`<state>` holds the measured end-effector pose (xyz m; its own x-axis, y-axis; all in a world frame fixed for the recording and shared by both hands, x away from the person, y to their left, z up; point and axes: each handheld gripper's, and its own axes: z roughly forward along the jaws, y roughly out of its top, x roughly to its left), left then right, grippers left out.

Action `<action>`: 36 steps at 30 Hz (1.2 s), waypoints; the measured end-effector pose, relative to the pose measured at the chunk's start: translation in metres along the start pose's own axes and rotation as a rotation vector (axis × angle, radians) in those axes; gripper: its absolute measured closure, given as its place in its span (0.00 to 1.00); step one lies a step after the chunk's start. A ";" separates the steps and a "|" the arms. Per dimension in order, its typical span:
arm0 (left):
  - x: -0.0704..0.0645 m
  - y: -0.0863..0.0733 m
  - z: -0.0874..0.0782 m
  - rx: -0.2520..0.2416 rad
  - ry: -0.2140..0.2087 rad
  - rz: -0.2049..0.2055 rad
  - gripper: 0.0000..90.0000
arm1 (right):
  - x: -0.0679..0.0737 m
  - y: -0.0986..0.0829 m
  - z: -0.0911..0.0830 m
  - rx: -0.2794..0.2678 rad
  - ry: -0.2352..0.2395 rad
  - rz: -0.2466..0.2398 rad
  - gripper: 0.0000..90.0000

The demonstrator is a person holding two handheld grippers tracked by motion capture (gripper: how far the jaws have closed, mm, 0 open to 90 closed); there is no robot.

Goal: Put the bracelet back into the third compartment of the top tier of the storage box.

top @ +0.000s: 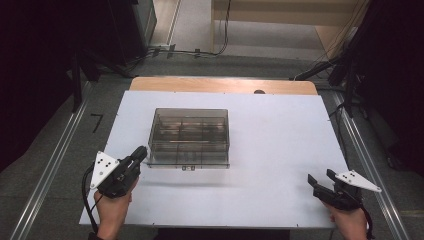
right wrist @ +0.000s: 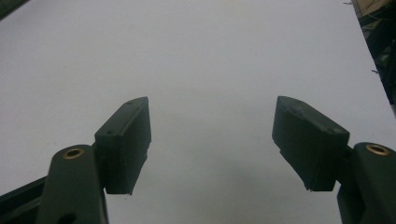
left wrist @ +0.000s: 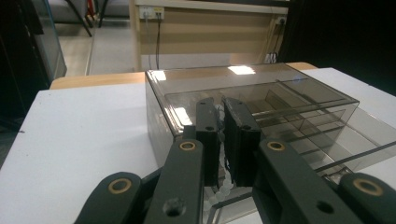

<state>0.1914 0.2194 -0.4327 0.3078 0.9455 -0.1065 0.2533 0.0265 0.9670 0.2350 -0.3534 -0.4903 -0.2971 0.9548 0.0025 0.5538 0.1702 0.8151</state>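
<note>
Left gripper (top: 140, 154), jaws nearly closed and empty, nears smoky box (top: 190, 137) at seven o'clock; right gripper (top: 322, 179) gapes idle; nudging risks sliding it.

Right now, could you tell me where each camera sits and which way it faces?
High view: fixed above the person's side, looking forward and down on the white table; both hands show, with the left gripper by the clear plastic box and the right gripper apart from it.
Left gripper view: rides the left gripper, looking along nearly closed jaws at the clear plastic box.
Right gripper view: rides the right gripper, looking down between wide-open jaws at bare table.
Shared: the high and left gripper views both show the box.
</note>
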 end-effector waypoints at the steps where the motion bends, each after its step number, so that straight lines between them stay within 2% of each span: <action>1: 0.000 0.000 0.000 0.000 0.000 0.002 0.94 | 0.000 0.000 0.000 -0.001 0.000 -0.001 0.29; 14: -0.005 0.003 0.002 -0.006 -0.025 -0.002 0.94 | 0.000 0.000 0.000 0.004 -0.002 0.001 0.29; 23: -0.014 0.004 0.008 0.000 -0.051 0.007 0.94 | 0.000 0.000 0.000 0.004 -0.001 0.000 0.29; 36: -0.020 0.006 0.012 -0.002 -0.065 0.015 0.94 | 0.001 0.000 0.000 0.004 -0.001 0.000 0.29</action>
<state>0.1980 0.1961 -0.4277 0.3708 0.9226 -0.1065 0.2467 0.0127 0.9690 0.2351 -0.3528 -0.4906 -0.2965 0.9550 0.0023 0.5570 0.1710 0.8127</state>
